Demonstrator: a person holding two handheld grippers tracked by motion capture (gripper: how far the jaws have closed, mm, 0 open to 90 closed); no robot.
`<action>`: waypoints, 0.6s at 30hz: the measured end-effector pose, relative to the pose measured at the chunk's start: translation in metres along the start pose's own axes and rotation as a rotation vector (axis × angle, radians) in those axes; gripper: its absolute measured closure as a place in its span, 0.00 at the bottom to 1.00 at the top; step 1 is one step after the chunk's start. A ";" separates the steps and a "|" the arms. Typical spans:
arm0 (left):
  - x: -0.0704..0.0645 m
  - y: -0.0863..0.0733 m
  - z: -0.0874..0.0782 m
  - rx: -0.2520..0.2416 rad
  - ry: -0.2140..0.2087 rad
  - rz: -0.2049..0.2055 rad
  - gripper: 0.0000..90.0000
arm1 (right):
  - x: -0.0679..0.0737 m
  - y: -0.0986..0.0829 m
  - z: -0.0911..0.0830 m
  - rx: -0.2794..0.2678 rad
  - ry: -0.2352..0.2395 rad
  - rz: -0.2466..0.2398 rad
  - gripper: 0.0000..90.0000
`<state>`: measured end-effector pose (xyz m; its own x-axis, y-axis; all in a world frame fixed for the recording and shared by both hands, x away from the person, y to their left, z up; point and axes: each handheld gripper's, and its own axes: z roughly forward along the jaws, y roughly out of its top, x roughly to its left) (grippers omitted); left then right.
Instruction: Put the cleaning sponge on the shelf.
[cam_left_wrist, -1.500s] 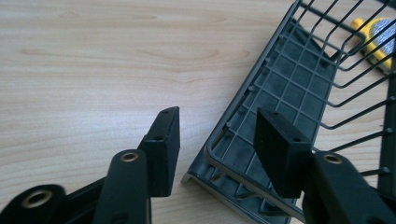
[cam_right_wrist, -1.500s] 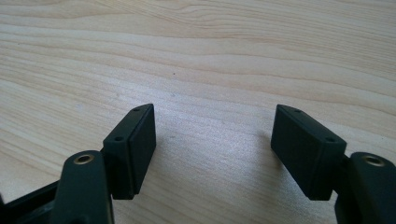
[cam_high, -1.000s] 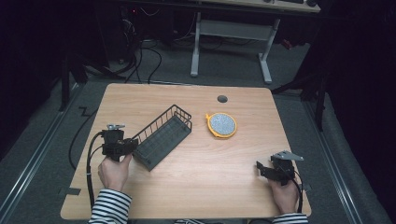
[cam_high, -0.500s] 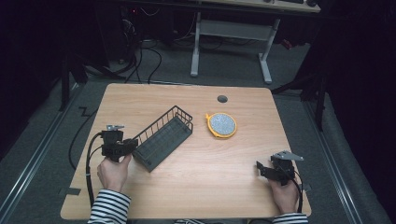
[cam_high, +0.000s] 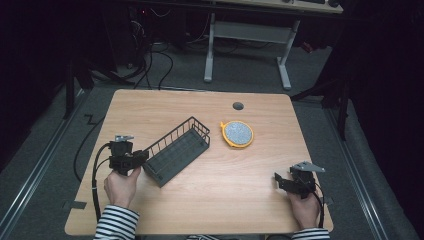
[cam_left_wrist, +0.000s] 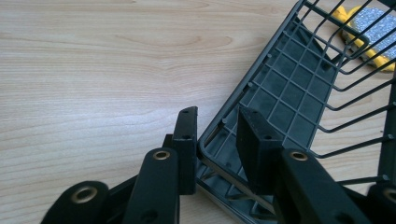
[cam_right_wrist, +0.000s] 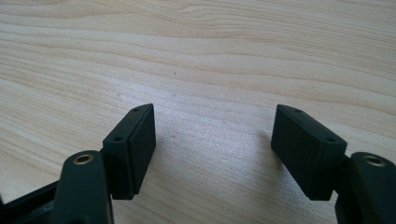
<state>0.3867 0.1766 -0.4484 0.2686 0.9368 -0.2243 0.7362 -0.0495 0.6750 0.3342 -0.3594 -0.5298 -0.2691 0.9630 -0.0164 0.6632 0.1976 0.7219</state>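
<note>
- Now my left gripper (cam_left_wrist: 212, 140) straddles the near corner rim of the wire basket (cam_high: 177, 150), jaws narrowly apart, one inside, one outside.
- Basket lies diagonally left of centre on the table (cam_high: 200, 210).
- My right gripper (cam_right_wrist: 215, 149) gapes wide over bare wood, empty.

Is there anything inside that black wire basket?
The basket looks empty: its grid floor shows bare in the left gripper view. The left gripper straddles its near rim, one jaw inside, hiding a small patch of floor.
</note>
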 end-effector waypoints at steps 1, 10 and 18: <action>-0.001 -0.001 0.000 0.001 -0.004 0.005 0.78 | 0.000 0.000 0.000 0.000 0.000 0.000 0.34; -0.012 -0.004 0.000 0.007 -0.040 0.046 0.78 | 0.000 0.000 0.000 0.000 0.002 -0.001 0.35; -0.021 -0.005 0.002 0.017 -0.060 0.092 0.79 | 0.000 0.000 0.000 0.000 0.003 -0.001 0.35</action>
<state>0.3786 0.1561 -0.4483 0.3716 0.9056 -0.2043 0.7171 -0.1402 0.6828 0.3341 -0.3593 -0.5298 -0.2716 0.9623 -0.0149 0.6629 0.1983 0.7219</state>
